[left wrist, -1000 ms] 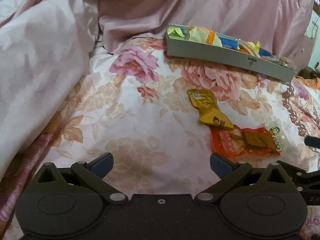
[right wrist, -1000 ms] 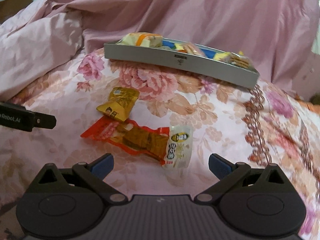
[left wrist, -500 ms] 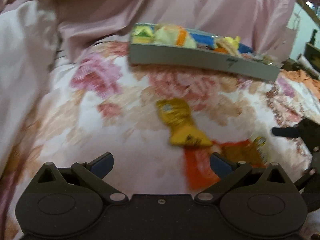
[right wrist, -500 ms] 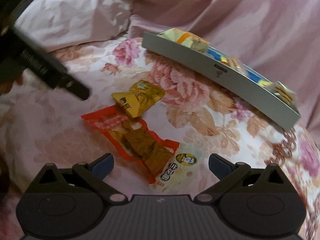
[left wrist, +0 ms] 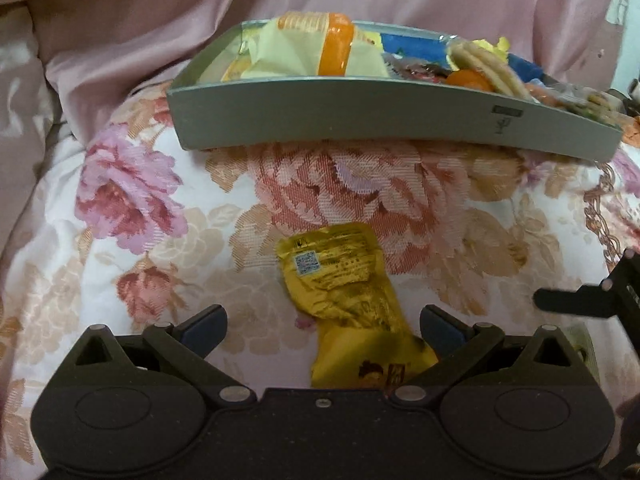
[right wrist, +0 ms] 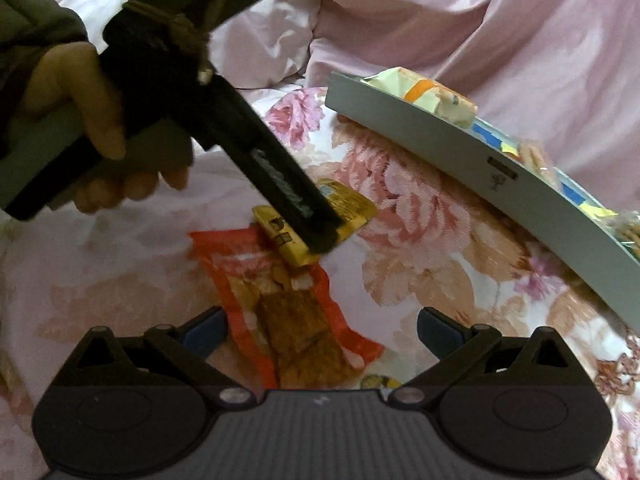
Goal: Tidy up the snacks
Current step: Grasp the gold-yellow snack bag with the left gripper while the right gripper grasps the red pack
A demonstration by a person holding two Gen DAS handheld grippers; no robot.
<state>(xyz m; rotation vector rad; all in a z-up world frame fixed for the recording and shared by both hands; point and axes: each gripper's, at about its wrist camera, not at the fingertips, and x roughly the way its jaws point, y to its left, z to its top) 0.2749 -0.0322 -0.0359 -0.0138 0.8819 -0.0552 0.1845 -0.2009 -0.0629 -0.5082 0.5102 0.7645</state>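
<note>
Yellow packet (left wrist: 352, 304) lies lengthwise between the open left claw (left wrist: 322, 326) — pointing trayward.

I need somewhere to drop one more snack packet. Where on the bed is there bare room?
Free: the floral bedspread left of the yellow packet, up to the pink duvet, and the strip between that packet and the grey tray. Crowded: the tray, heaped with snacks, and the spot where the red packet overlaps the yellow one.
</note>
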